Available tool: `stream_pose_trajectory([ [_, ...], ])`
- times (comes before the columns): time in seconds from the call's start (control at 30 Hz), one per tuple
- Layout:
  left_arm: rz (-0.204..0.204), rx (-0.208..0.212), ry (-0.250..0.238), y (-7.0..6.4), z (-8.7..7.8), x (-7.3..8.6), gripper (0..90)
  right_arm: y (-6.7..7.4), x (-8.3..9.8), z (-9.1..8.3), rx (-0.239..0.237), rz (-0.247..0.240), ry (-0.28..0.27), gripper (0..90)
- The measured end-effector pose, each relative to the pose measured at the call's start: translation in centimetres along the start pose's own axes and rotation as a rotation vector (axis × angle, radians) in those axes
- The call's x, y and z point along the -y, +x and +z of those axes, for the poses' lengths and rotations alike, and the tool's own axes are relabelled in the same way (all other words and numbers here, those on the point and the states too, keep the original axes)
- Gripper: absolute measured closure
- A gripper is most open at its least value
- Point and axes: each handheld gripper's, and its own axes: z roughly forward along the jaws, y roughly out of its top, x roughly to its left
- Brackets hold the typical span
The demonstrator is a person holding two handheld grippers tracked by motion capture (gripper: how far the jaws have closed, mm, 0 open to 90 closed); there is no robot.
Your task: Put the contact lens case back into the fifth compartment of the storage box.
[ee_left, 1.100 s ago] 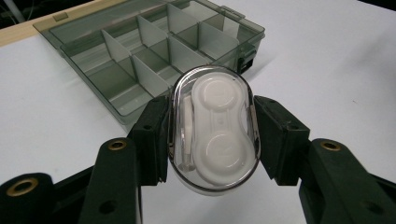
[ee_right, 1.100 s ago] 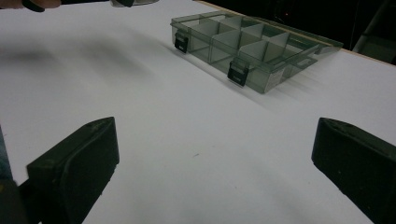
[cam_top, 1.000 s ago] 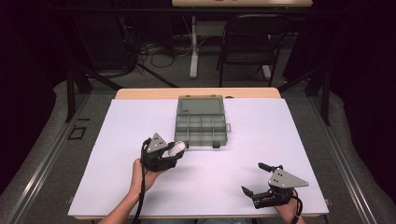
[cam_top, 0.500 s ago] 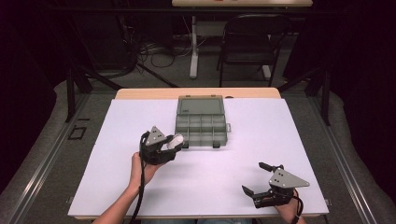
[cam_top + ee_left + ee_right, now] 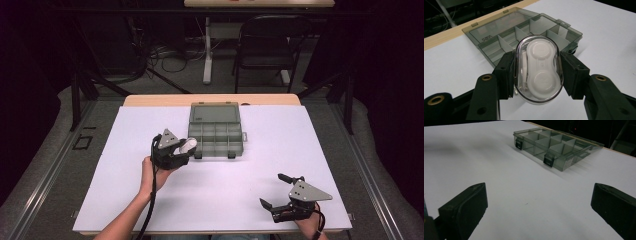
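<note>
My left gripper (image 5: 186,149) is shut on a clear oval contact lens case (image 5: 538,67) with a white insert; both pads press its sides. It hangs just left of the open grey compartment box (image 5: 216,131), near that box's front left corner. In the left gripper view the box (image 5: 524,32) lies behind the case, its lid folded back flat. My right gripper (image 5: 281,191) rests near the table's front right edge, jaws wide open with nothing between them, pointing toward the box (image 5: 554,145).
A white sheet (image 5: 260,165) covers the table (image 5: 150,100), whose wooden edge shows at the back. A dark chair (image 5: 265,45) and a table leg (image 5: 206,50) stand beyond the table. Cables trail from both grippers.
My left gripper has carried the lens case up and toward the box's front left corner. The right gripper has stayed put.
</note>
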Motion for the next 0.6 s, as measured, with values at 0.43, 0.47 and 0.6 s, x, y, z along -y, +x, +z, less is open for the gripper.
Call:
stream_pose_trajectory([
  [0.43, -0.004, -0.008, 0.003, 0.5, 0.9, -0.8, 49.0, -0.1, 0.0, -0.1, 0.000, -0.004, 0.001, 0.6],
  [0.47, -0.001, -0.008, 0.003, 0.5, 0.9, -0.9, 49.0, -0.1, 0.0, -0.1, 0.000, -0.003, 0.002, 0.6],
  [0.6, 0.000, -0.006, 0.002, 0.8, 1.1, -1.2, 49.0, -0.1, 0.0, -0.1, -0.008, 0.001, -0.003, 0.6],
])
